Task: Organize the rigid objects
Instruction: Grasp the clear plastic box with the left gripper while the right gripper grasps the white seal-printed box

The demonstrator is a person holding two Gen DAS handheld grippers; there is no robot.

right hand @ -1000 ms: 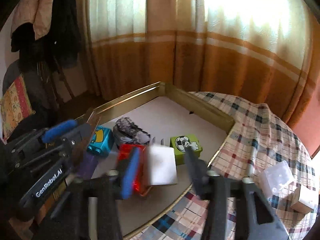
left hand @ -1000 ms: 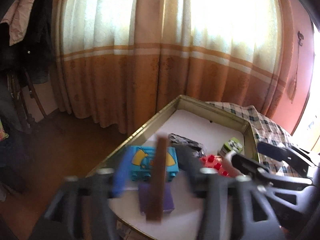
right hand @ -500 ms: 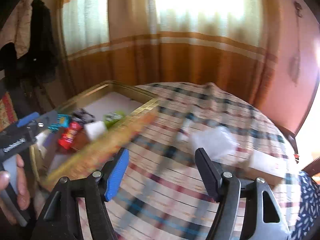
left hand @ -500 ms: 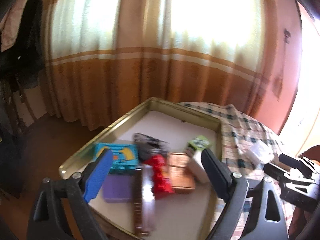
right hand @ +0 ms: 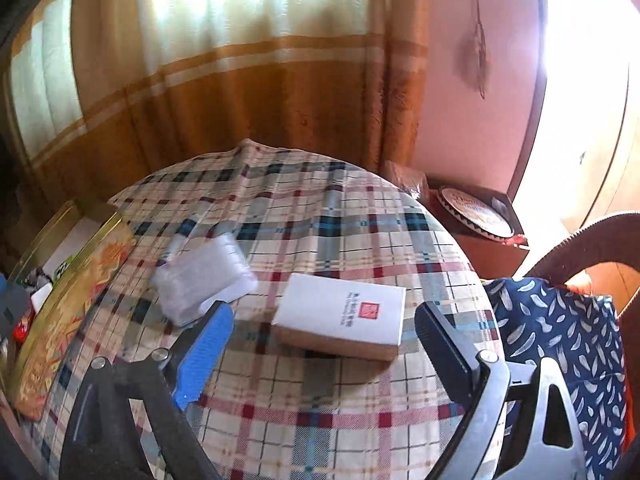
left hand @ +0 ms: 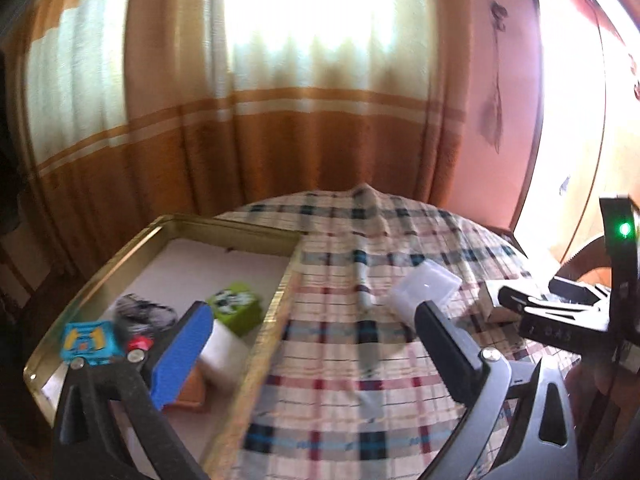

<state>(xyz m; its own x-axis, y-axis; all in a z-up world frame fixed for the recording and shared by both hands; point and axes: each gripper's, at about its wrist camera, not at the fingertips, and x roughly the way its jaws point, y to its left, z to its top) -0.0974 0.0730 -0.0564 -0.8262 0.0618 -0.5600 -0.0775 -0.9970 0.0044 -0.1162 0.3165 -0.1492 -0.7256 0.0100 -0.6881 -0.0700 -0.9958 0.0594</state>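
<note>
A gold tin box [left hand: 224, 228] sits at the left of the plaid table and holds a green soccer-print box [left hand: 236, 308], a blue block [left hand: 86, 340], a white block [left hand: 222, 354], a red piece [left hand: 140, 344] and a brown box [left hand: 192, 390]. My left gripper [left hand: 312, 344] is open and empty above the tin's right wall. My right gripper [right hand: 324, 344] is open and empty just short of a white box with a red seal [right hand: 344, 314]. A clear plastic case [right hand: 200, 276] lies to its left; it also shows in the left wrist view [left hand: 424, 292].
The tin's gold wall [right hand: 68, 304] runs along the left of the right wrist view. A plaid cloth [right hand: 320, 216] covers the round table. A blue feather-print cushion [right hand: 560, 340] on a chair is at the right. Curtains [right hand: 240, 80] hang behind.
Both grippers opened, left their objects in the tin and swung right. The right gripper now faces the white box and the clear case on the cloth.
</note>
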